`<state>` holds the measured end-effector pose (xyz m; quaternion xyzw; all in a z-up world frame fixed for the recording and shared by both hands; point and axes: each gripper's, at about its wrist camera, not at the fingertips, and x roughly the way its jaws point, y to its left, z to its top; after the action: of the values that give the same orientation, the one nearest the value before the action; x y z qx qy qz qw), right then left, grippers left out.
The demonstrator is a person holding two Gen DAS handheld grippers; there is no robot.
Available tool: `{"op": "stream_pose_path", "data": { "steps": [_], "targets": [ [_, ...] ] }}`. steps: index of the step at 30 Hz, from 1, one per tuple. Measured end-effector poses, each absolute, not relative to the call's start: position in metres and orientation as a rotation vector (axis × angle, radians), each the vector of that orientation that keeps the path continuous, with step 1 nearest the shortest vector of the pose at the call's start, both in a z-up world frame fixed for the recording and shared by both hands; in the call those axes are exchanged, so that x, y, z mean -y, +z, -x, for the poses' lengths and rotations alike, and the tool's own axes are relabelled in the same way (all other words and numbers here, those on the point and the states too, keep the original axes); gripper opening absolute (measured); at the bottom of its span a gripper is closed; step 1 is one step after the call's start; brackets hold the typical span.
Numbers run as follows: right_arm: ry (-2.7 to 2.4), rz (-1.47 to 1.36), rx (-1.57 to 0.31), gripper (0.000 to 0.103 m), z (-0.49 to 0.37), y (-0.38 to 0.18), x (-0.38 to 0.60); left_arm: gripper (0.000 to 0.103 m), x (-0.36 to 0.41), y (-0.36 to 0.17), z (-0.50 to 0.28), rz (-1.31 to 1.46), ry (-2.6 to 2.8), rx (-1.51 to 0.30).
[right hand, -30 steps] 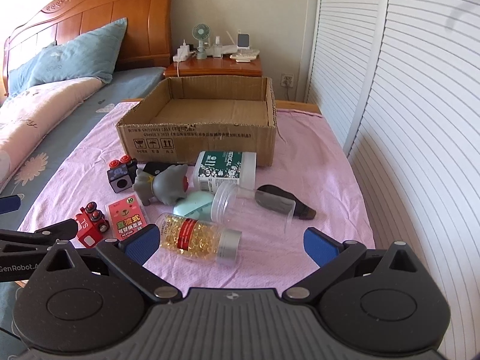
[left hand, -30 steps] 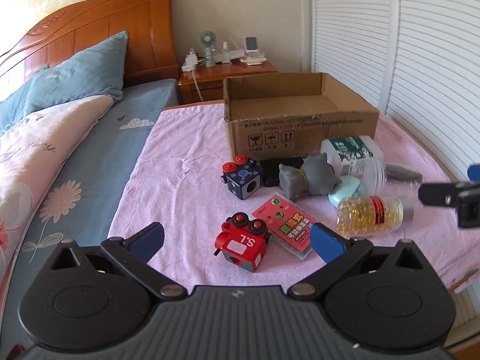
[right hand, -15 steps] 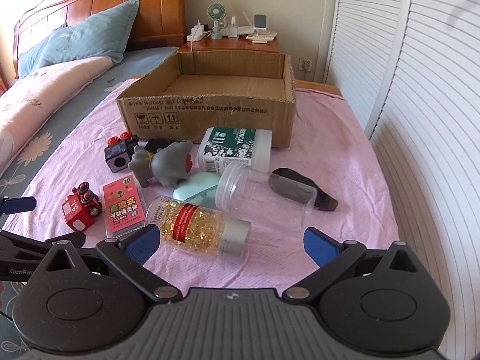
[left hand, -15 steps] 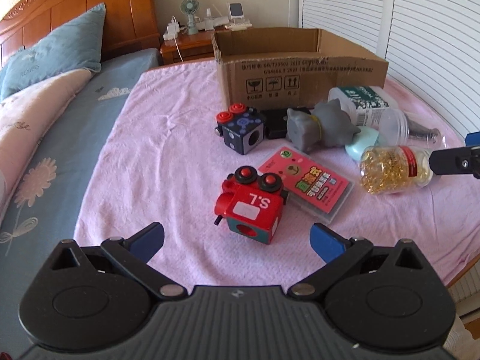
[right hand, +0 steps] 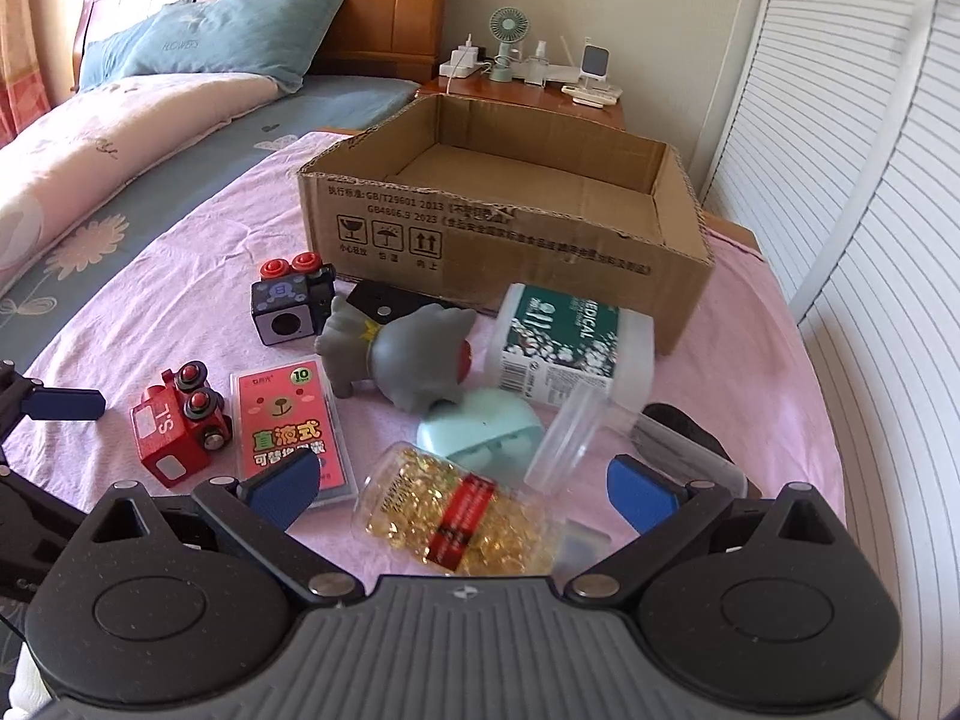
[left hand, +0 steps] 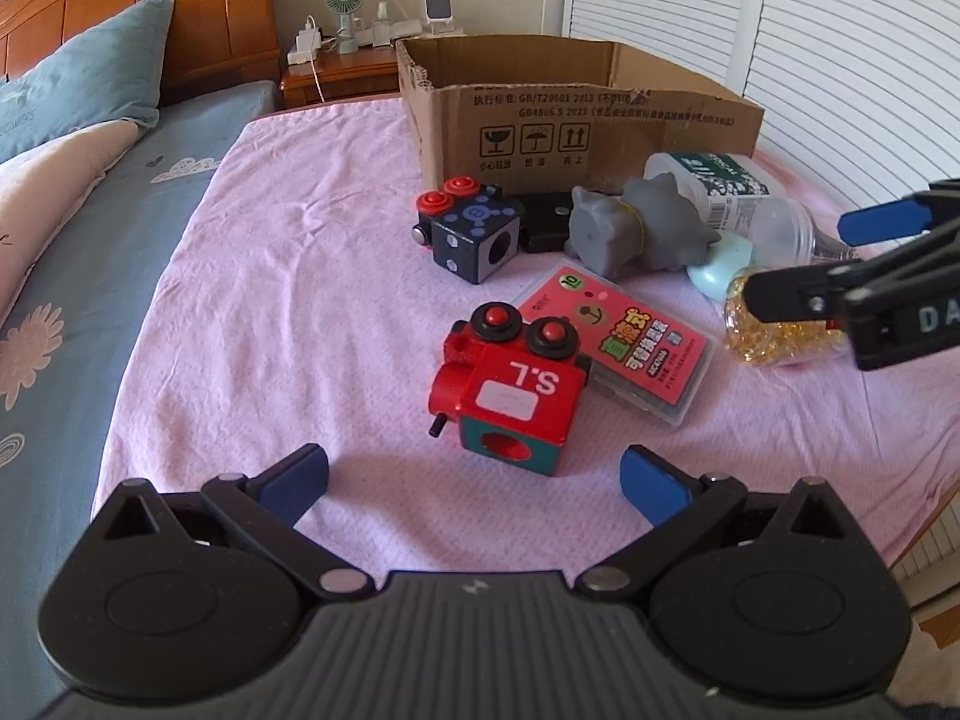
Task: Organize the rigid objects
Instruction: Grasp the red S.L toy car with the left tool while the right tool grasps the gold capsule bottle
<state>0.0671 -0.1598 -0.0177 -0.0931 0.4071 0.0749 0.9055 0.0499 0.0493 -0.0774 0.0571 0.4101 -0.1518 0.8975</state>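
Hovering my left tool wide open and empty just short of the red toy train. My right tool, equally spread, holds nothing above the capsule bottle.

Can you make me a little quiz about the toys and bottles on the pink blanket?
1. True or false: the cardboard box already holds toys.
2. Which lies right in front of the left gripper? A. grey elephant B. red train C. green-label bottle
3. The right gripper's fingers straddle a bottle full of ____ capsules.

Key: 1 false, it looks empty. 2 B. 3 golden.
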Motion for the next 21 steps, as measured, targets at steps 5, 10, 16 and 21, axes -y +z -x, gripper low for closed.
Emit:
{"op": "stream_pose_path", "data": {
  "steps": [5,10,16,21],
  "targets": [
    [0.115,0.223,-0.856,0.103,-0.069,-0.026,0.163,0.103,-0.05,-0.077,-0.054,-0.121,-0.312,-0.853],
    [0.11,0.21,-0.878,0.103,-0.055,-0.029,0.183,0.103,-0.052,-0.078,-0.055,-0.12,-0.316,-0.842],
    [0.109,0.188,-0.91,0.103,-0.034,-0.04,0.205,0.103,-0.05,-0.079,-0.057,-0.122,-0.329,-0.825],
    [0.138,0.139,-0.936,0.103,-0.028,-0.053,0.218,0.103,-0.047,-0.079,-0.059,-0.149,-0.358,-0.8]
  ]
}}
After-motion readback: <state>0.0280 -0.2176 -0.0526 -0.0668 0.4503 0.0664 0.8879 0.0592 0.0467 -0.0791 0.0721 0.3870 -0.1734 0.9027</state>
